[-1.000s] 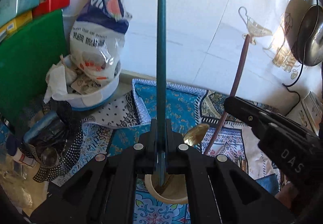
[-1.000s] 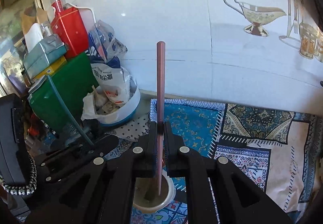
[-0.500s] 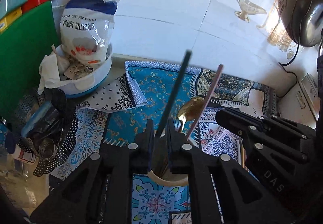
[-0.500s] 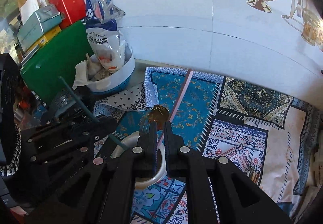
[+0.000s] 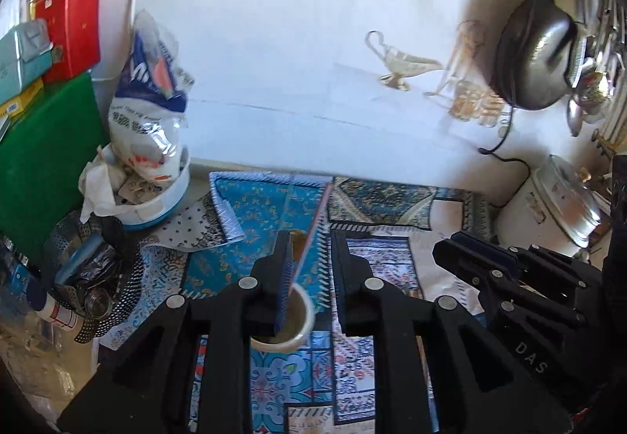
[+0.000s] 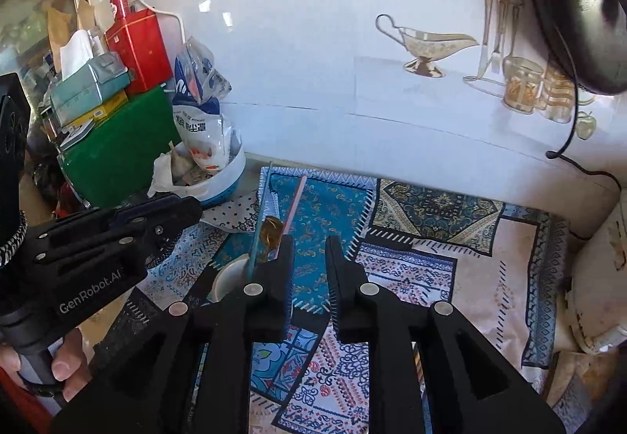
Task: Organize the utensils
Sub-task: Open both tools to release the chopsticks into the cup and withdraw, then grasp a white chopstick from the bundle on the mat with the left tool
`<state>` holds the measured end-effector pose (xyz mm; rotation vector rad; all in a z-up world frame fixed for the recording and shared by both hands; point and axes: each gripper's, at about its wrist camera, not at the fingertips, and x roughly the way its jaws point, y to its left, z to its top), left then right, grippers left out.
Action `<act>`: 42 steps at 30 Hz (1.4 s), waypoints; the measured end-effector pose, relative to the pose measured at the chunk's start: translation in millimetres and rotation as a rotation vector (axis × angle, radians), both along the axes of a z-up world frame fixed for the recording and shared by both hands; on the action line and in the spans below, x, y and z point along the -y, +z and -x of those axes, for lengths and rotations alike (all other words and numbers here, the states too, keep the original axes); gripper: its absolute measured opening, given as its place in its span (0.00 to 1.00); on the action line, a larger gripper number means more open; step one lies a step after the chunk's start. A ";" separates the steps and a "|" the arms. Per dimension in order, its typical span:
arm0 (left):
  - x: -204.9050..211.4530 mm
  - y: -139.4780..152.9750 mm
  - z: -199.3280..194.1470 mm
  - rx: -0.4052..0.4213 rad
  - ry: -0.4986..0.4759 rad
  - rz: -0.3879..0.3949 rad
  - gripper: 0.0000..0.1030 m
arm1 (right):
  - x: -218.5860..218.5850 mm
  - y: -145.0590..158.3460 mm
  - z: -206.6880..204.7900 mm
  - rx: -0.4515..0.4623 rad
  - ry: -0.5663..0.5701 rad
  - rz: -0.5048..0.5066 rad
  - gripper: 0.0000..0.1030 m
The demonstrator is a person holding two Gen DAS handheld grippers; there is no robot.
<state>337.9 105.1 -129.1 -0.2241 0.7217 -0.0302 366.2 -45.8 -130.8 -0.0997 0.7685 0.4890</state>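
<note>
A cream cup (image 5: 305,320) stands on the patterned cloth, also seen in the right wrist view (image 6: 229,277). In it lean a teal-handled utensil (image 6: 260,214), a pink-handled utensil (image 6: 292,208) and a gold spoon (image 6: 272,230). In the left wrist view only the pink handle (image 5: 315,226) shows clearly. My left gripper (image 5: 311,254) is open and empty just above the cup. My right gripper (image 6: 309,261) is open and empty to the right of the cup. Each gripper shows in the other's view, the right (image 5: 509,277) and the left (image 6: 117,234).
A white bowl with a food bag (image 5: 153,144), a green board (image 5: 43,160) and a perforated metal basket (image 5: 90,269) stand at the left. A white rice cooker (image 5: 548,207) stands at the right. A tiled wall (image 5: 313,62) closes the back.
Both grippers have let go of their utensils, which now lean in the cup. Both jaws have opened and both grippers have drawn back and up.
</note>
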 end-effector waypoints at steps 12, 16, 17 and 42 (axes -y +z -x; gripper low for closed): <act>91.8 -15.5 -14.7 -0.055 -0.175 -0.004 0.28 | 87.4 -6.3 16.2 -0.019 -0.175 0.030 0.24; 124.3 -44.1 -31.2 -0.138 -0.238 -0.005 0.28 | 120.4 -23.8 14.2 -0.073 -0.244 0.046 0.24; 132.7 -53.2 -36.1 -0.163 -0.253 -0.013 0.28 | 127.0 -28.4 13.1 -0.087 -0.258 0.047 0.24; 177.2 -217.6 -91.9 -0.540 -0.273 -0.032 0.28 | 191.2 -159.3 -11.1 -0.428 -0.293 0.111 0.24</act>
